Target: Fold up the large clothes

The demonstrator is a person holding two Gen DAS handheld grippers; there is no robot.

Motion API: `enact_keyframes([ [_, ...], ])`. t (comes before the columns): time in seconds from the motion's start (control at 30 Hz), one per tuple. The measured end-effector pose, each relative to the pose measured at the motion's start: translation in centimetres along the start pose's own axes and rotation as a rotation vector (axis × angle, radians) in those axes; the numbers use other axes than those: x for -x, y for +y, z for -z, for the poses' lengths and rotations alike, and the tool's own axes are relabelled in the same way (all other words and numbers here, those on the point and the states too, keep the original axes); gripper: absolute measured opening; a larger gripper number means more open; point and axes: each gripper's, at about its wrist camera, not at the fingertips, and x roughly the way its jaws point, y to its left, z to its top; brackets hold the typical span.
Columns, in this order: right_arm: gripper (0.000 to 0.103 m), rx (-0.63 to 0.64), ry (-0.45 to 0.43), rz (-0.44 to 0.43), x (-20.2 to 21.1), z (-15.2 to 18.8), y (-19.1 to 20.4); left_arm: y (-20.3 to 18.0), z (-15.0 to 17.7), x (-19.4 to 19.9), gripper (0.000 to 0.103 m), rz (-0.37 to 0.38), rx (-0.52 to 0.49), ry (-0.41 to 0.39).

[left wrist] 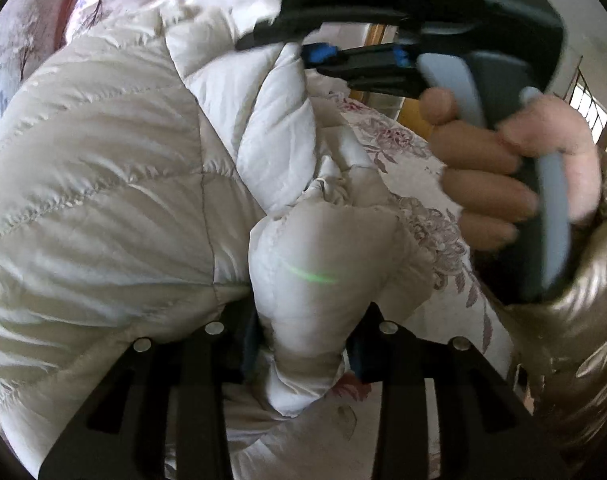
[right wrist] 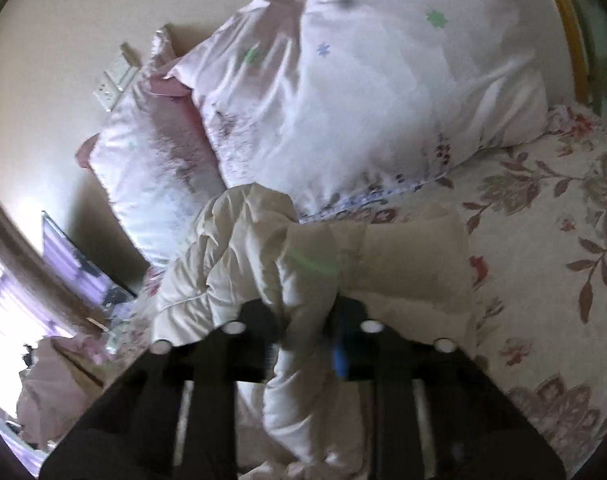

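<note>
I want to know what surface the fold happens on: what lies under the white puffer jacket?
A floral bedspread shows beside and beneath the white puffer jacket. Pale pillows lie behind it. Whatever lies directly under its bulk is covered.

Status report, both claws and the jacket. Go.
Left claw shut on jacket sleeve. Right claw shut on another fold. Jacket bunched on bedspread, pillows beyond. Nothing blocking.

Soft daylight is filling both views, coming from a blown-out window [right wrist: 1, 280] at the right wrist view's left edge. The fisheye lenses are bending everything toward dark rounded corners. Motion blur is smearing the hand [left wrist: 515, 176] and the pillow [right wrist: 367, 92]. A faint green flare is streaking across the shiny jacket [left wrist: 115, 184].
</note>
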Motion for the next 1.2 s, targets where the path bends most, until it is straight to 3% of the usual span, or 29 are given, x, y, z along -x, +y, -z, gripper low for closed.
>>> enact_keyframes([
  [0.1,0.015,0.016,0.000,0.090,-1.5,0.5,-1.1,-0.2,0.1,1.0,0.039,0.018,-0.026,-0.016],
  [0.23,0.015,-0.022,0.010,0.098,-2.8,1.0,-3.0,0.2,-0.2,4.9,0.048,0.100,-0.027,-0.064],
  [0.33,0.015,-0.020,0.009,0.084,-3.3,1.2,-3.6,0.1,-1.1,7.9,0.059,0.140,-0.023,-0.165],
  [0.43,0.017,-0.023,0.011,0.070,-3.7,1.2,-3.9,3.1,-3.2,10.1,0.063,0.074,0.008,-0.259],
  [0.53,0.017,-0.026,0.015,0.062,-4.0,1.2,-4.1,5.9,-4.6,10.3,0.063,-0.027,0.075,-0.276],
  [0.67,0.018,-0.026,0.020,0.062,-4.2,1.3,-4.2,9.1,-5.3,8.8,0.063,-0.107,0.145,-0.241],
  [0.77,0.018,-0.028,0.024,0.073,-4.3,1.3,-4.4,10.8,-4.7,6.6,0.063,-0.130,0.175,-0.166],
  [1.2,0.016,-0.099,0.064,0.132,-5.1,1.7,-6.7,13.3,-3.4,0.9,0.063,-0.068,0.231,0.000],
])
